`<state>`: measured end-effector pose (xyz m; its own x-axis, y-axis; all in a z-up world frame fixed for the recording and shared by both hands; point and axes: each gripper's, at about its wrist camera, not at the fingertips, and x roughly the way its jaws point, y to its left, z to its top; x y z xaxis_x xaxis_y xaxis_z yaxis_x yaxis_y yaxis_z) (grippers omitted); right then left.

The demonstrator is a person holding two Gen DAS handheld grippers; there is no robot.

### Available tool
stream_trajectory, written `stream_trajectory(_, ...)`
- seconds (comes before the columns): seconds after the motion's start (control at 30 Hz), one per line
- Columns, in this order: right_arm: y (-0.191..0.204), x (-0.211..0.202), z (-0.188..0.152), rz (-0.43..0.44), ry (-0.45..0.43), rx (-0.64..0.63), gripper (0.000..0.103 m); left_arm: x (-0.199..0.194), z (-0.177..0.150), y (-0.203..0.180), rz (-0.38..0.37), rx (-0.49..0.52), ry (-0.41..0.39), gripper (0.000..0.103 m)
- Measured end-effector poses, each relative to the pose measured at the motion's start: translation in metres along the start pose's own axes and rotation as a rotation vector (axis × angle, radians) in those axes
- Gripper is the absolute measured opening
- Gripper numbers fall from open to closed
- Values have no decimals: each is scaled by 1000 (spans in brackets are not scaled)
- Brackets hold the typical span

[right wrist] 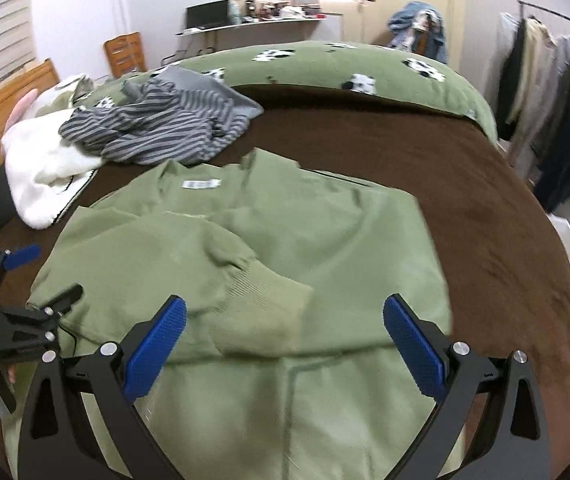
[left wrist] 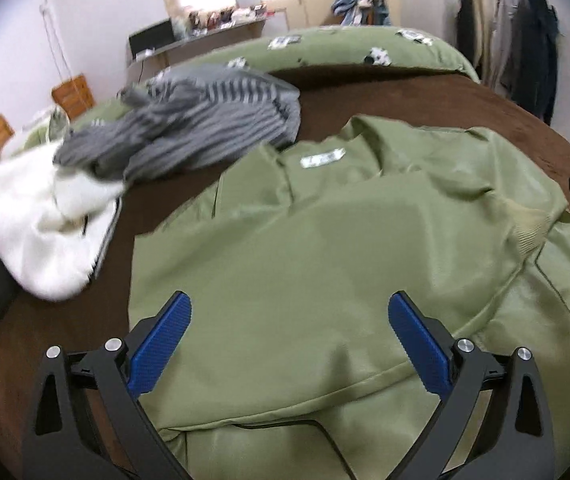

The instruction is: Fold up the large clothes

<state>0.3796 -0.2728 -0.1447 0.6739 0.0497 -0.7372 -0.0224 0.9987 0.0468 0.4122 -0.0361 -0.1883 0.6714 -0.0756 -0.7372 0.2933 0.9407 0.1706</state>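
Note:
A large olive-green jacket (left wrist: 325, 240) lies spread on the brown blanket, collar and white label at the far end; it also shows in the right wrist view (right wrist: 285, 232). A sleeve with a ribbed cuff (right wrist: 261, 292) is folded across its body. My left gripper (left wrist: 290, 312) is open and empty, just above the jacket's lower body. My right gripper (right wrist: 284, 316) is open and empty, above the cuff. The left gripper also shows at the left edge of the right wrist view (right wrist: 45, 272), beside the jacket's left side.
A grey striped garment (right wrist: 153, 128) and a white fleece garment (right wrist: 41, 168) lie heaped at the far left of the bed. The brown blanket (right wrist: 485, 200) stretches to the right. A green panda duvet (right wrist: 325, 60) lies beyond. A clothes rack (right wrist: 557, 92) stands at right.

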Motion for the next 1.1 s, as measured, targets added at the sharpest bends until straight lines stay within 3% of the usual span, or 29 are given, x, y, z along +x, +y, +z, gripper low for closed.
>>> stream_trajectory(0.23, 33, 60, -10, 6, 98, -52, 94, 41, -21, 6, -54, -53, 103, 97)
stream_trajectory(0.4, 31, 101, -34, 23, 171, -33, 94, 57, -38, 12, -106, -112, 113, 98)
stream_trajectory(1.1, 31, 103, -34, 16, 133, -42, 97, 56, -36, 11, -100, -110, 112, 97)
